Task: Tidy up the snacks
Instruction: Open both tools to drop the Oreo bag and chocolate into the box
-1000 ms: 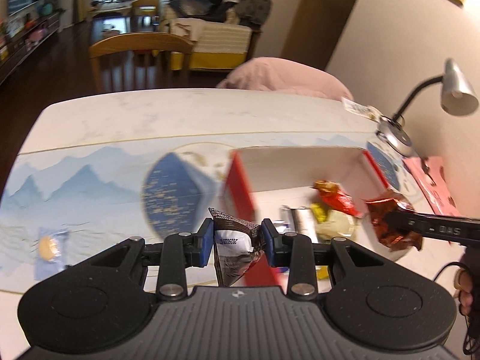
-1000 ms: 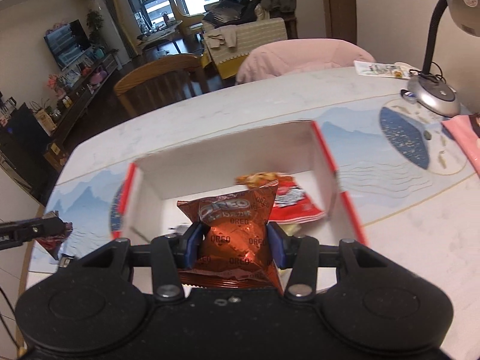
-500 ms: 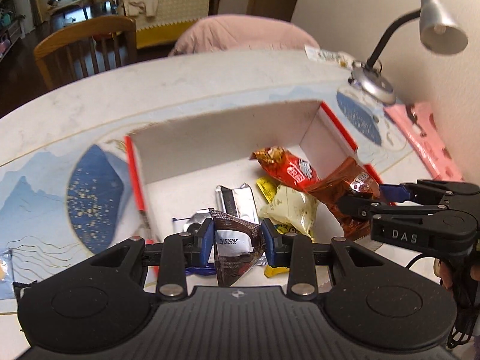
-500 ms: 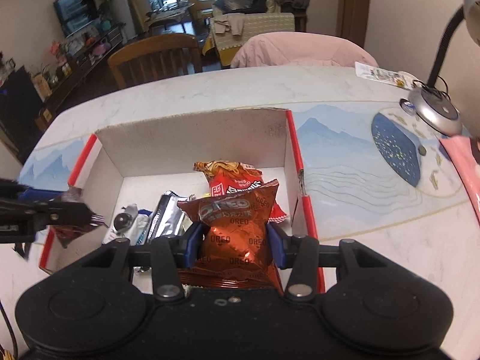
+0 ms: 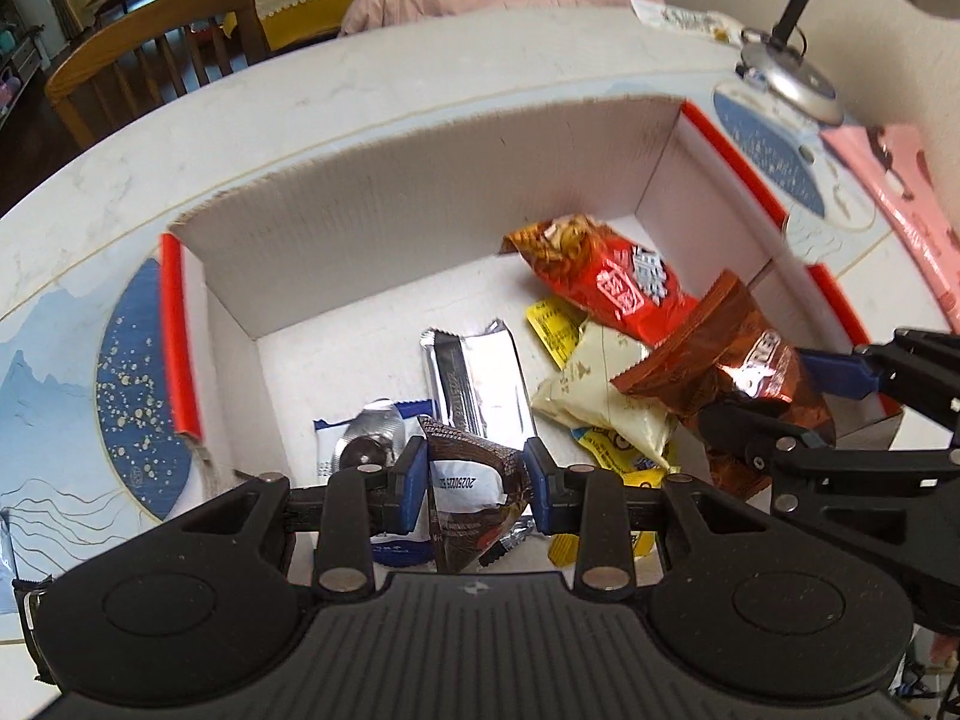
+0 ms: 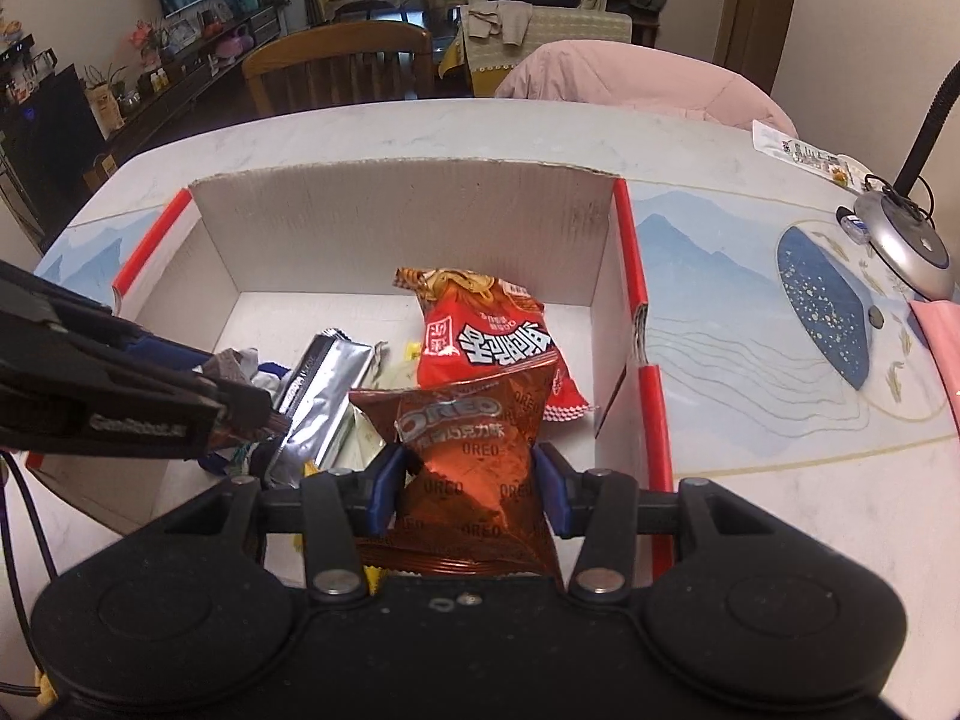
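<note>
Position has changed: left tool [image 5: 474, 483], pinching a brown packet [image 5: 471, 498], now hangs over the box [image 5: 420, 222] beside right tool [image 6: 468, 489], pinching the Oreo bag [image 6: 468, 468]; release is judged next.

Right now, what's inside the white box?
In the box: red snack bag, silver wrapper, cream pouch, yellow packets, a blue-white packet. Anything beneath the pile or behind the grippers is hidden.
</note>
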{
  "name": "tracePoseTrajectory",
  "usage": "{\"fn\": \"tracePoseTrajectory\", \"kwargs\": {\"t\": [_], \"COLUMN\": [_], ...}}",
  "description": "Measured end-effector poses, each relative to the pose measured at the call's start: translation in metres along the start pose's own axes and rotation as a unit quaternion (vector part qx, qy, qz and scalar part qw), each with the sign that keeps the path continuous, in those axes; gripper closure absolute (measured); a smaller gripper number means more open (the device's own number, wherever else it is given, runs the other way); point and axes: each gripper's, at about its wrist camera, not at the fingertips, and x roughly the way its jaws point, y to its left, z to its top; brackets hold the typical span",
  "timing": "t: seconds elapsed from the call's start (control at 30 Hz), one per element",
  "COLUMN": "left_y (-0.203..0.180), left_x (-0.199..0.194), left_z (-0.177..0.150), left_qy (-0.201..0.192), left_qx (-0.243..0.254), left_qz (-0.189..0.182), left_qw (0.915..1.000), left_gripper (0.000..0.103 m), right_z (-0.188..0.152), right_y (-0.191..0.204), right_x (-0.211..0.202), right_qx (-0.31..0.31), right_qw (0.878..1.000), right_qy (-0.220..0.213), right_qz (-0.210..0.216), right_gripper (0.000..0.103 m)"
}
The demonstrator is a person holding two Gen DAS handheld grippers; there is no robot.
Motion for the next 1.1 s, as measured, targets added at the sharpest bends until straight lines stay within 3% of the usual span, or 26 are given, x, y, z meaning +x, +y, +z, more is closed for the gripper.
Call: {"fn": "tracePoseTrajectory", "kwargs": {"t": [0.43,0.6,1.1], "left_y": [-0.004,-0.003,0.011], "left_x": [0.026,0.023,-0.022], "left_z": [-0.005,-0.008,-0.019], "left_qy": [0.038,0.032,-0.022], "left_qx": [0.000,-0.002,-0.023], "left_qz": [0.005,0.003,-0.031], "left_qw": [0.9993,0.9995,0.9990], "left_gripper": [0.068,0.066,0.057], "right_z": [-0.006,-0.007,-0.007], "right_y": [-0.002,0.000,-0.005], "right_x": [0.002,0.000,-0.028], "right_qx": [-0.015,-0.018,0.003], "right_qw": [1.000,1.000,1.000], "right_qy": [0.001,0.003,-0.015], "right_qz": [0.001,-0.002,0.005], "right_gripper": [0.055,0.045,0.039]}}
